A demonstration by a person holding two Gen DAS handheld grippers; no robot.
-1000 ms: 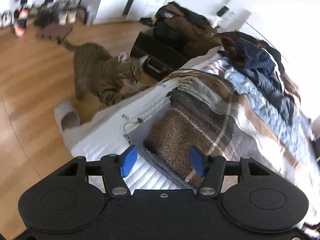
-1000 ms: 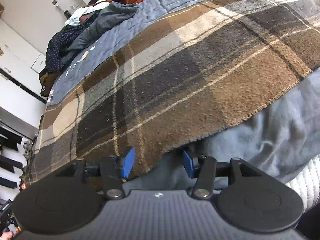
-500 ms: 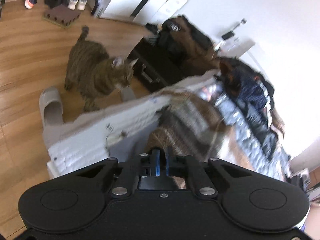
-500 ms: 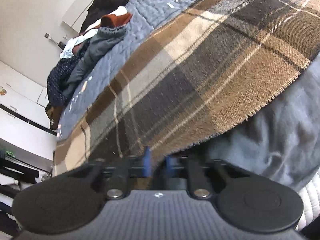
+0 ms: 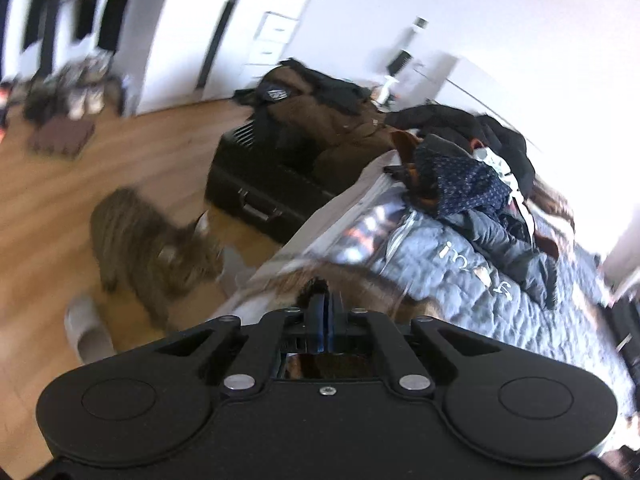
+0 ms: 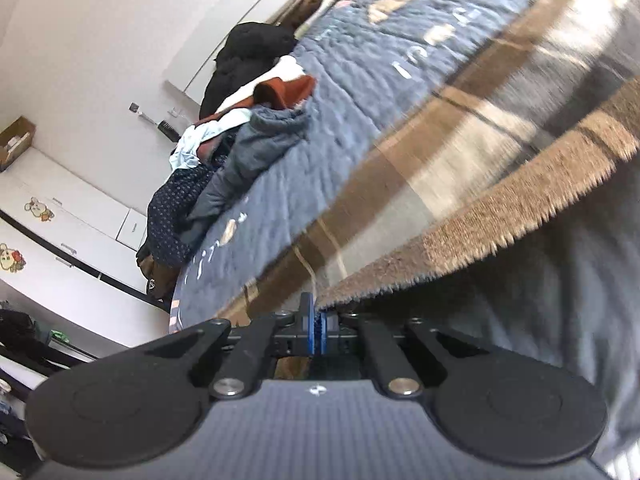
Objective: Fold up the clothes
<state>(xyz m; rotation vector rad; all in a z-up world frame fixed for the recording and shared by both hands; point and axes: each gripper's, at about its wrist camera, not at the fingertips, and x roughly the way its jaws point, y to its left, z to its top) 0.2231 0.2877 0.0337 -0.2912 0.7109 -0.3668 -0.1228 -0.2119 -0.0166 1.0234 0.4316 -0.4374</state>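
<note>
Jaws on my left gripper (image 5: 325, 322) are pressed together on the brown edge of the plaid blanket (image 5: 352, 284), which shows only as a blur just past the blue pads. Further left in that view a tabby cat (image 5: 156, 248) stands on the wood floor beside a grey slipper (image 5: 86, 330), close to the corner of the bed (image 5: 500, 292). Across the quilt, a heap of clothes (image 5: 472, 176) lies loose near the far side, and a dark suitcase (image 5: 256, 188) sits on the floor beyond the cat.

Moving right, my right gripper (image 6: 314, 330) is likewise clamped on the blanket's fringed hem (image 6: 460, 248), with the cloth running up and away from the pads and a grey garment (image 6: 560, 300) showing beneath it. The same heap (image 6: 224, 168) sits further along the quilt.

My read: both near corners of the plaid piece are gripped and raised off the bed, so a fold of it looks under way, not finished. The heap is unfolded, so I judge most of the job remains
</note>
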